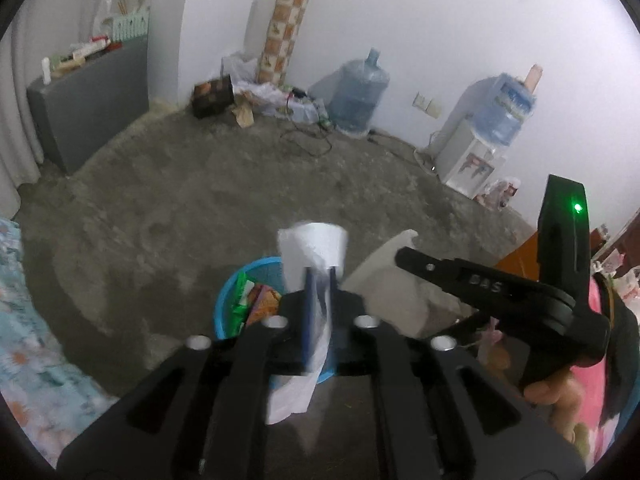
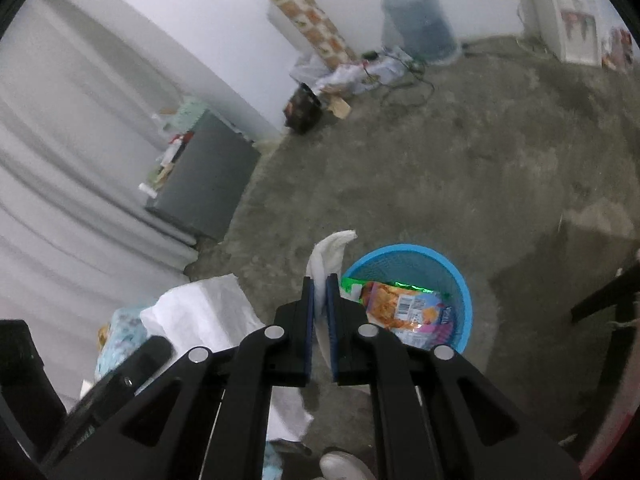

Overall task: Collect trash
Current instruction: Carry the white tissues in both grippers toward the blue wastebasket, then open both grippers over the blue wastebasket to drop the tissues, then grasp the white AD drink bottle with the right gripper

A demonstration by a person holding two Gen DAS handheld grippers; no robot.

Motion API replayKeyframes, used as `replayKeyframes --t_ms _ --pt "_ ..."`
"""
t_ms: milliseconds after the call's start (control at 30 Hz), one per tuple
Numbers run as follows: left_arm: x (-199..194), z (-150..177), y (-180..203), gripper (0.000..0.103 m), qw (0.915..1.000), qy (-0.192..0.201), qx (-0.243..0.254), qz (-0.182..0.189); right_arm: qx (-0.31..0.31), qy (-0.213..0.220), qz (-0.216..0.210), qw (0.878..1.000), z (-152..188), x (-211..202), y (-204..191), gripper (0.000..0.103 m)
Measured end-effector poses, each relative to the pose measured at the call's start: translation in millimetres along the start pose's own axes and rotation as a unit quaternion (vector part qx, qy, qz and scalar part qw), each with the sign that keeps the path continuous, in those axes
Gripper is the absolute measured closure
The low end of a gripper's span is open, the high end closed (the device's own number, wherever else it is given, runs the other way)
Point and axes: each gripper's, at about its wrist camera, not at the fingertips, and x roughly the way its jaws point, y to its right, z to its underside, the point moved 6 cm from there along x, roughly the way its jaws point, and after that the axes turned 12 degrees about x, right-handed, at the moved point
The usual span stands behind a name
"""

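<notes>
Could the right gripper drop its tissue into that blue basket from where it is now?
Probably yes. The right gripper holds a white tissue just beside the rim of the blue basket, and nothing stands between them. The basket is open-topped, with snack wrappers inside but room left. A short move across should do it.

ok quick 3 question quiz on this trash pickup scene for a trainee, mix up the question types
1. True or false: the blue basket already holds snack wrappers.
2. What sits between the pads of the right gripper? A) white tissue B) a bottle C) nothing
3. Fill in: the left gripper has white ____ between its fingers.

Key
1. True; colourful packets lie inside.
2. A; a white tissue is pinched there.
3. Paper; a white paper piece sticks up past the tips, above the basket.
</notes>
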Motion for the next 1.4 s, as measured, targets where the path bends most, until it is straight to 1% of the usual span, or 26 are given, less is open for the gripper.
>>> replayKeyframes --t_ms 33,67,133,167,233,267,367,467,533,567,633,667,733,867,967,1067,1167,1233,1267,1300,1367,1400 --pt "8.8 1.3 -1.7 0.062 1.0000 -0.007 0.000 -0.002 0.002 -0.007 0.010 1.000 1.3 10.3 7.1 0.089" --pt "17.9 3.5 -1.8 0.049 0.9999 -0.015 -0.001 -0.005 0.008 -0.020 0.026 0.999 1.3 26.0 15.9 0.076" --pt "33.4 9.5 -4.5 0.044 0.9993 -0.034 -0.001 -0.016 0.019 -0.030 0.052 0.998 4.9 41.0 29.4 0.063" --pt "37.7 14.6 -6.4 0.039 0.9987 -0.046 0.000 -0.021 0.026 -0.034 0.061 0.997 7.4 45.5 35.8 0.063" --pt "34.1 21.3 -12.2 0.037 0.9987 -0.045 -0.002 -0.023 0.041 -0.044 0.054 0.997 15.0 49.8 46.3 0.063" --pt "30.9 23.3 -14.0 0.033 0.9988 -0.043 -0.002 -0.025 0.043 -0.047 0.050 0.997 18.0 50.2 49.3 0.061" --pt "11.9 26.7 -22.1 0.032 0.9987 -0.033 0.000 -0.038 0.023 -0.045 0.056 0.997 31.3 43.3 55.8 0.059" --pt "-10.4 24.8 -27.4 0.031 0.9989 -0.021 -0.004 -0.043 0.014 -0.047 0.058 0.997 40.1 30.1 60.1 0.058" --pt "-35.7 22.7 -30.6 0.028 0.9991 -0.006 -0.006 -0.042 0.005 -0.044 0.060 0.997 43.5 19.3 60.6 0.057" --pt "-53.8 21.5 -32.7 0.024 0.9992 0.005 -0.007 -0.040 -0.002 -0.042 0.058 0.997 43.9 15.0 59.1 0.055" --pt "-83.0 20.7 -38.1 0.021 0.9989 0.024 -0.009 -0.039 -0.023 -0.039 0.055 0.997 48.4 4.4 49.2 0.051" --pt "-106.8 23.1 -40.9 0.020 0.9984 0.041 -0.008 -0.039 -0.035 -0.037 0.050 0.997 51.2 -1.1 42.8 0.049" --pt "-140.8 30.6 -45.7 0.019 0.9973 0.059 -0.006 -0.042 -0.069 -0.038 0.036 0.996 59.7 -12.1 23.2 0.046" --pt "-214.7 63.8 -61.9 0.015 0.9932 0.083 -0.008 -0.081 -0.127 -0.040 -0.001 0.991 80.0 -31.5 -19.2 0.039" --pt "-270.6 99.2 -80.9 0.014 0.9884 0.100 -0.036 -0.109 -0.168 -0.050 -0.030 0.984 98.4 -44.2 -53.1 0.034" --pt "-323.8 134.6 -103.5 0.013 0.9798 0.123 -0.069 -0.142 -0.207 -0.064 -0.049 0.975 119.1 -56.3 -84.5 0.032" --pt "-376.9 175.1 -131.4 0.012 0.9609 0.150 -0.109 -0.206 -0.224 -0.081 -0.066 0.969 136.0 -65.4 -106.3 0.032" --pt "-400.2 197.2 -147.8 0.012 0.9495 0.160 -0.134 -0.234 -0.236 -0.095 -0.081 0.964 150.6 -70.8 -124.9 0.032" --pt "-413.7 211.9 -158.8 0.012 0.9410 0.167 -0.153 -0.252 -0.241 -0.100 -0.086 0.961 155.8 -74.0 -131.2 0.032" --pt "-421.7 220.5 -168.3 0.012 0.9357 0.170 -0.167 -0.260 -0.249 -0.108 -0.096 0.958 165.8 -78.8 -141.1 0.032" --pt "-438.7 243.6 -188.5 0.012 0.9219 0.179 -0.203 -0.278 -0.264 -0.121 -0.112 0.950 180.6 -84.7 -158.0 0.032" --pt "-442.8 251.0 -196.4 0.012 0.9172 0.181 -0.216 -0.281 -0.273 -0.130 -0.123 0.945 190.1 -88.5 -168.5 0.032"
